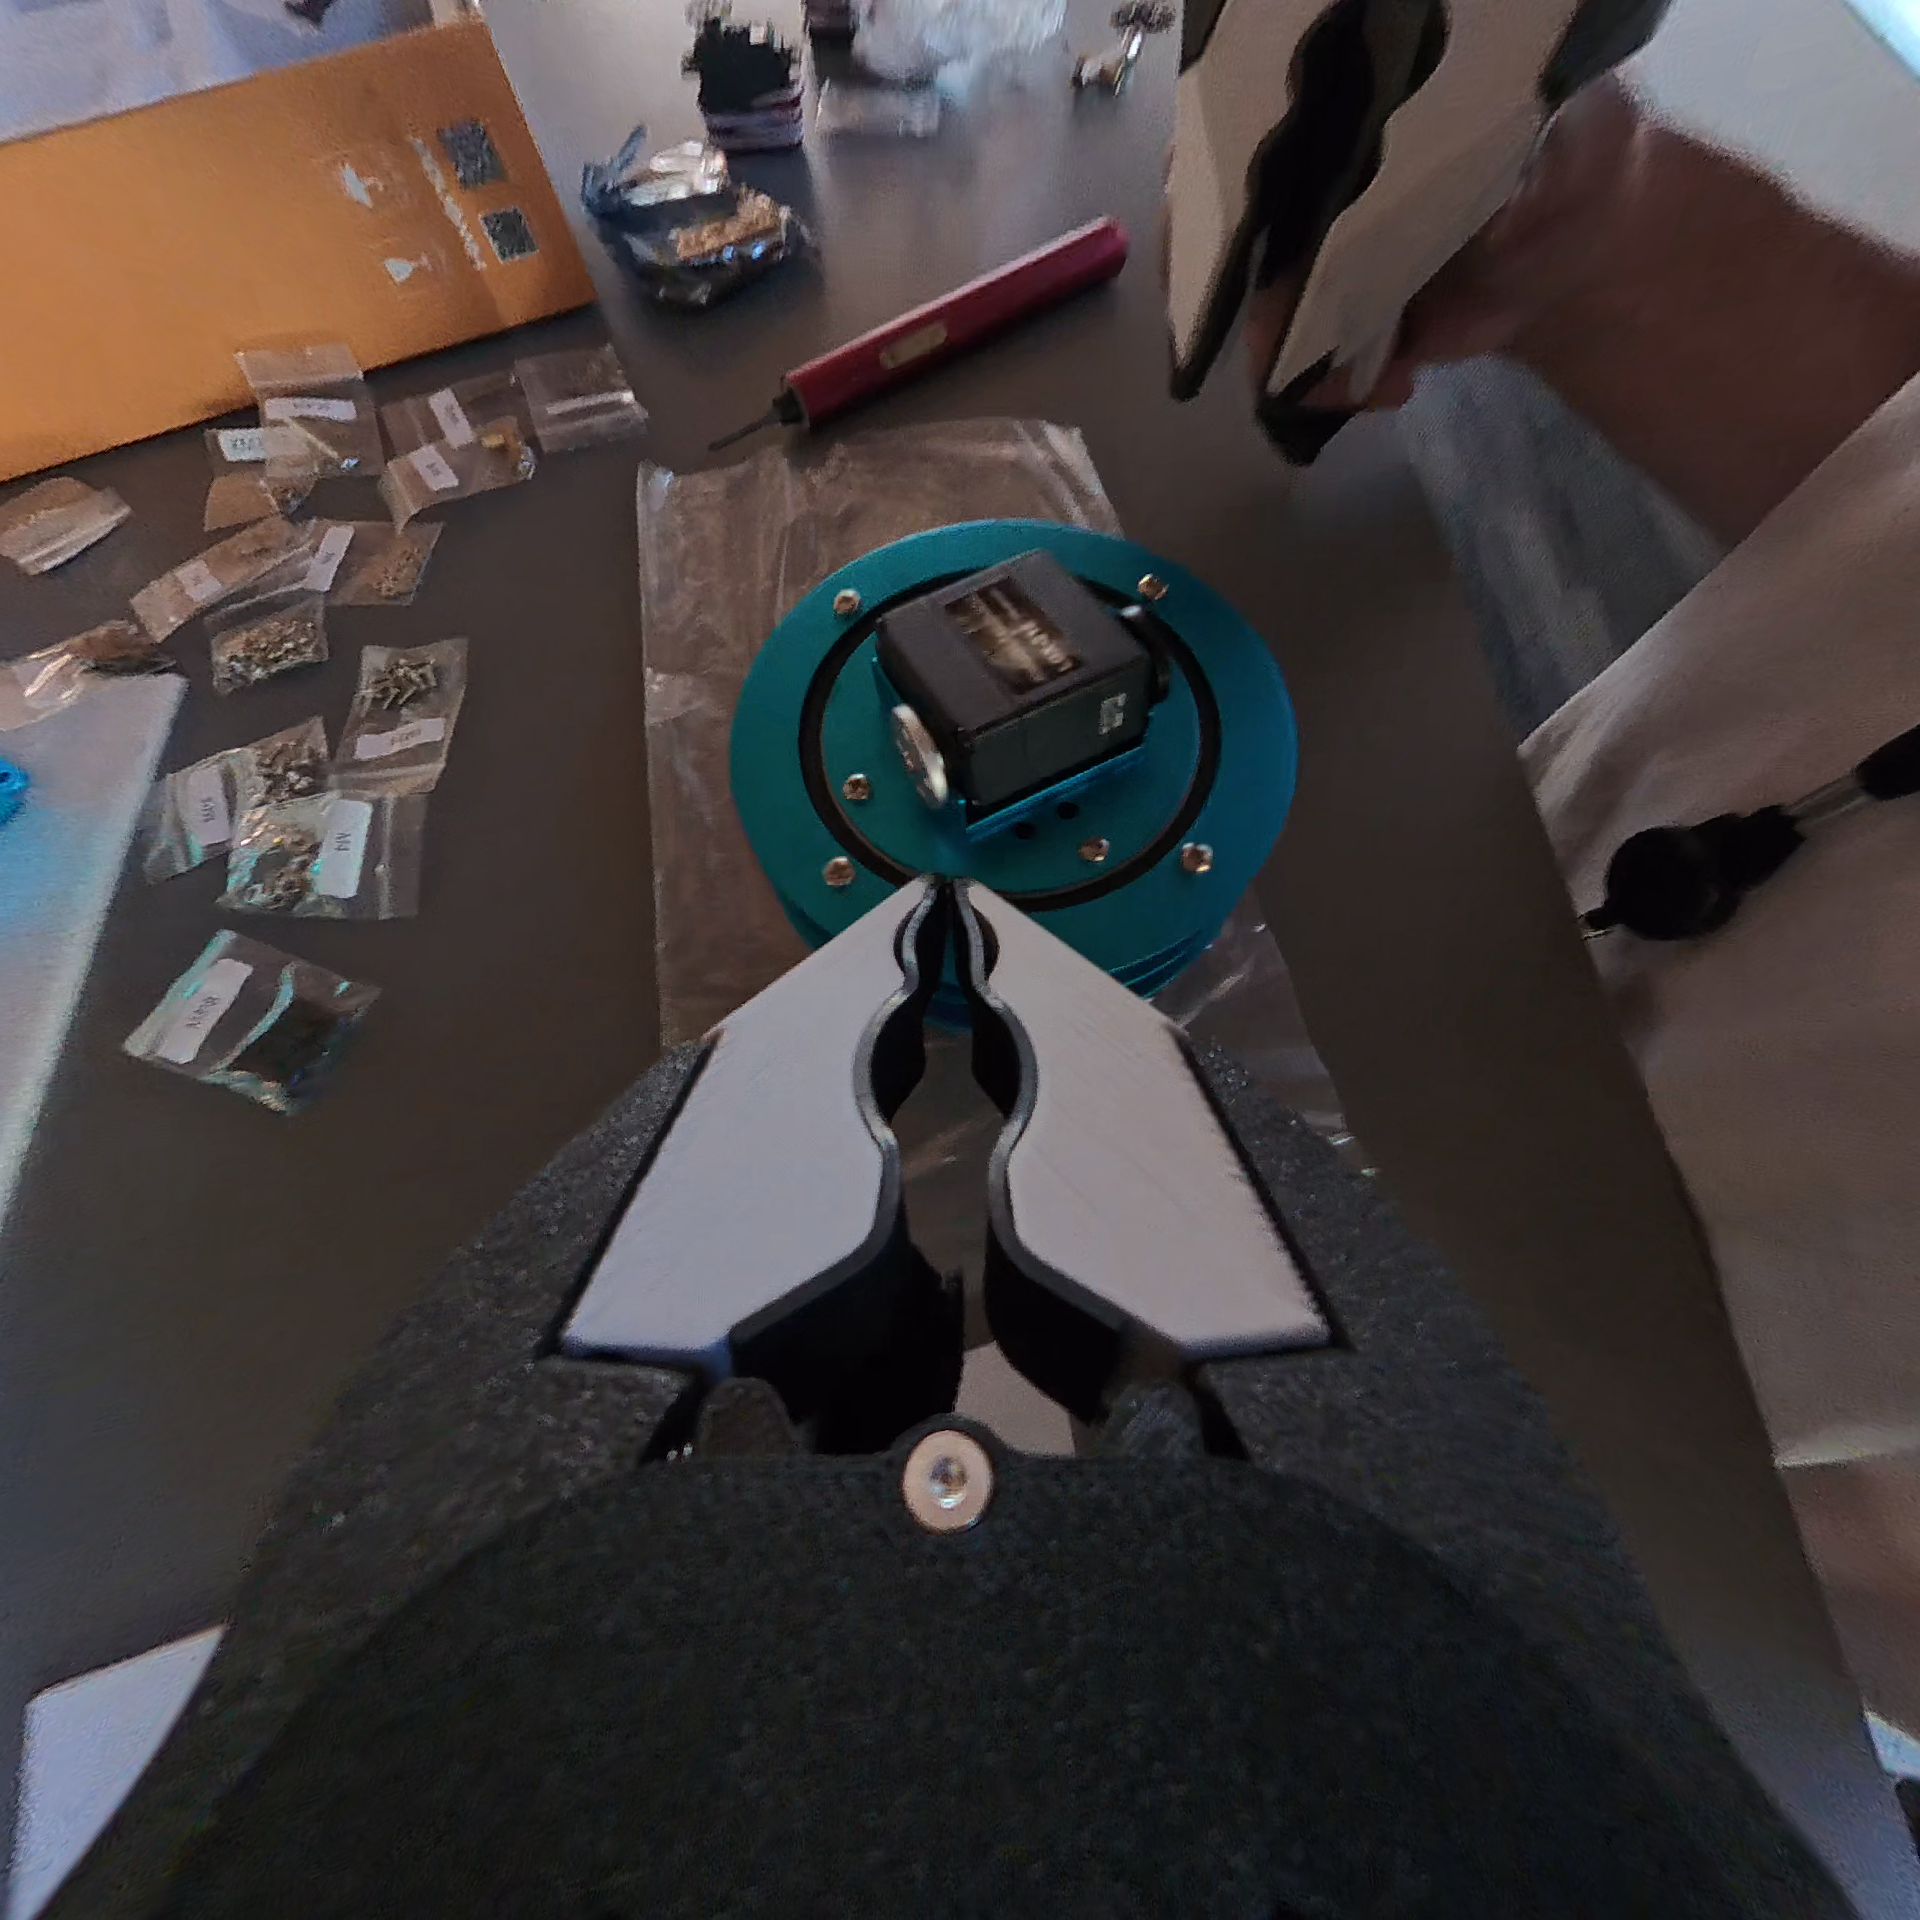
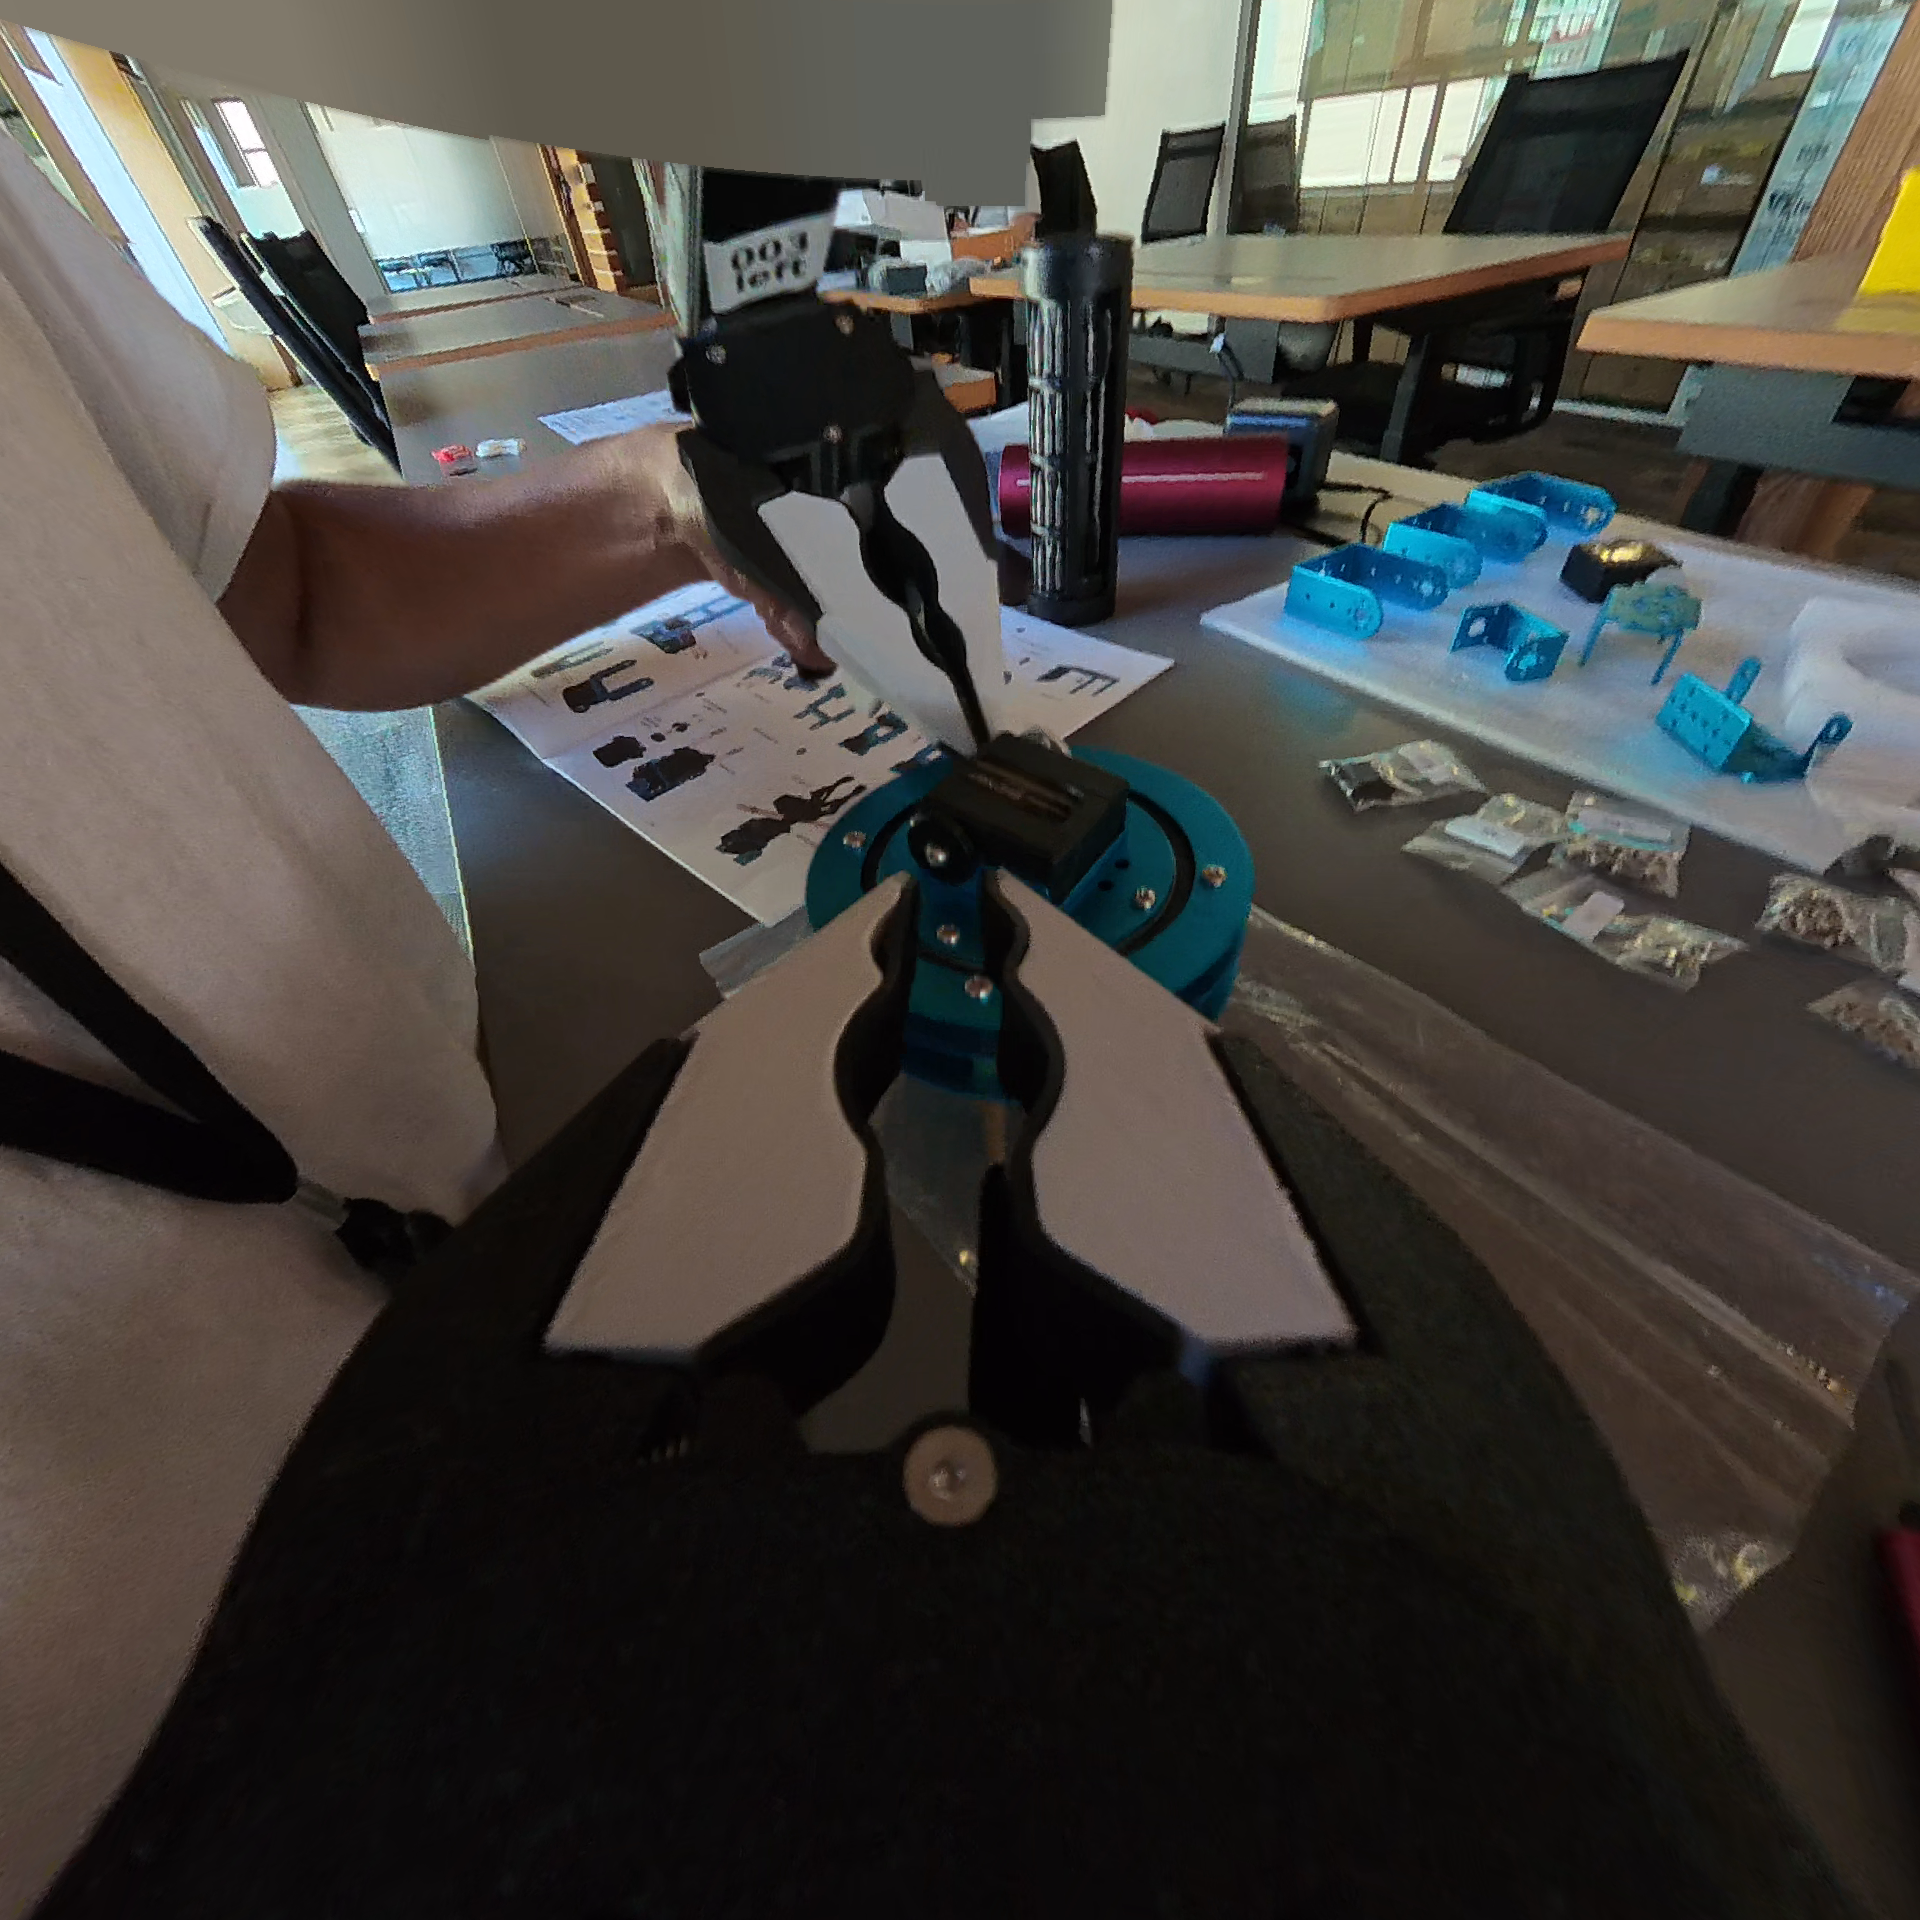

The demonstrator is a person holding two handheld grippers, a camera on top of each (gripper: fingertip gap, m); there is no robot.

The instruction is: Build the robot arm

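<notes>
Dark grey counter (image 1: 1403, 935) fills both views, with office desks and chairs behind it in the right wrist view. Nearest, a clear plastic sheet (image 1: 727, 582) lies flat, and a teal round base (image 1: 769, 748) stands on it with a black servo block (image 1: 1013, 675) mounted on top.

At the near rim of that base the left tool (image 1: 943, 883) has its tips pinched together with nothing seen between them. In the right wrist view this same tool comes down from above, its tips at the far top edge of the servo block; whether they touch it I cannot tell.

Just short of the base, the right tool (image 2: 956, 883) has its fingers slightly parted, a narrow gap between the tips, gripping nothing.

Farther left in the left wrist view lie small clear bags of screws (image 1: 312, 790), then a red screwdriver (image 1: 956, 322) and an orange envelope (image 1: 208, 239). An open instruction sheet (image 2: 727, 727) and blue metal brackets (image 2: 1455, 561) lie beyond the base.
</notes>
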